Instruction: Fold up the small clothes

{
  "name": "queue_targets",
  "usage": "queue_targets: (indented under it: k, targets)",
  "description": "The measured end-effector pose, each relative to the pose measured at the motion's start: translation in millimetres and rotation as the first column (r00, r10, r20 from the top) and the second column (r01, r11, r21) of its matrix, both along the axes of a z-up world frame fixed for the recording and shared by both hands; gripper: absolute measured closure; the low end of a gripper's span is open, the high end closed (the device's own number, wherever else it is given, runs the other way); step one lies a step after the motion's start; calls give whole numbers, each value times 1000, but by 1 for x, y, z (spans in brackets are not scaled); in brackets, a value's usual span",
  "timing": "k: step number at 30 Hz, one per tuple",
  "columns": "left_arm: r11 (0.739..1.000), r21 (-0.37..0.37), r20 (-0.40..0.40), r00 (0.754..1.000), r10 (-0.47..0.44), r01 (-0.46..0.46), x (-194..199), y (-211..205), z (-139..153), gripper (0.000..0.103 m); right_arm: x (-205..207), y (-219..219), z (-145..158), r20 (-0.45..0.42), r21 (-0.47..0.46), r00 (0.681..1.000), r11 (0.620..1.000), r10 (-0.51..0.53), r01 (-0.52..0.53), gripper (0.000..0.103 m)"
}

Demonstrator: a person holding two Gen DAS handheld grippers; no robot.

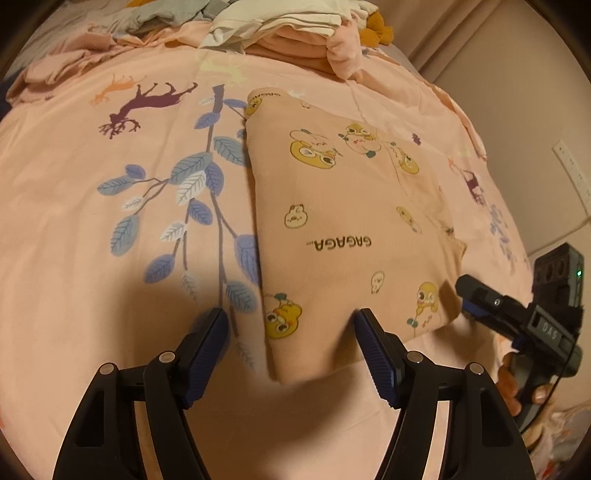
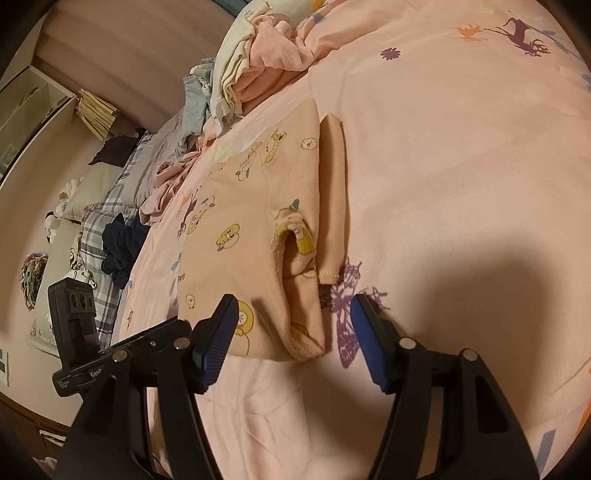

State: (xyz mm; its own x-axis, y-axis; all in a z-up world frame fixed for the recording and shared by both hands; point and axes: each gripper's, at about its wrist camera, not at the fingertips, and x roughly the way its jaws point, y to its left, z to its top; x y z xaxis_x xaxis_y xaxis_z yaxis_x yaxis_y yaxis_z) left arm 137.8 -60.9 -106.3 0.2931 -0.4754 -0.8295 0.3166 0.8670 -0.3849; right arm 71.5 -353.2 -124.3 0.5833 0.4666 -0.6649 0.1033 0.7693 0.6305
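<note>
Your folded peach garment (image 1: 347, 221) lies flat on the pink bedsheet (image 1: 92, 258), a rough rectangle printed with yellow cartoon ducks and the word "GAGAGA". Its near edge is rounded and thick where layers stack, and from your right wrist view a sleeve cuff (image 2: 295, 240) pokes open along the side, beside a narrow folded strip (image 2: 332, 192). Your left gripper (image 1: 291, 325) is spread wide, holding nothing, its fingers straddling the garment's near corner. Your right gripper (image 2: 293, 314) is likewise spread and empty, hovering at the opposite near corner. A heap of unfolded clothes (image 1: 280, 33) sits at the far end of the bed.
</note>
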Motion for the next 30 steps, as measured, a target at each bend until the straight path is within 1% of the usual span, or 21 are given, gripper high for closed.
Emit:
queue_targets:
  k: [3,7,11,13,18,25,30]
  targets:
    - [1000,-26,-17,1000,0,0,8,0,0,32,8,-3,-1,-3,11,1000,1000,4,-4,38]
    - [996,-87,-50,999,4,-8,23,-2,-2,32,20,-4,-1,-5,8,1000,1000,13,-13,37]
    - [987,-162,-74,997,3,-15,35,-2,-4,32,32,-4,-3,-3,25,1000,999,25,-24,36]
    - [983,-184,-82,997,-1,-14,41,-5,-5,32,38,-5,-4,-2,37,1000,999,28,-28,36]
    - [982,-191,-84,996,-3,-13,51,-13,-7,31,51,-7,-8,2,79,999,996,36,-36,36]
    - [977,-212,-86,996,3,-21,65,-19,-11,32,69,-1,-10,16,88,998,994,60,-61,36]
    - [978,-206,-77,997,-1,-15,73,-28,-11,31,85,0,-11,37,97,998,994,50,-54,37]
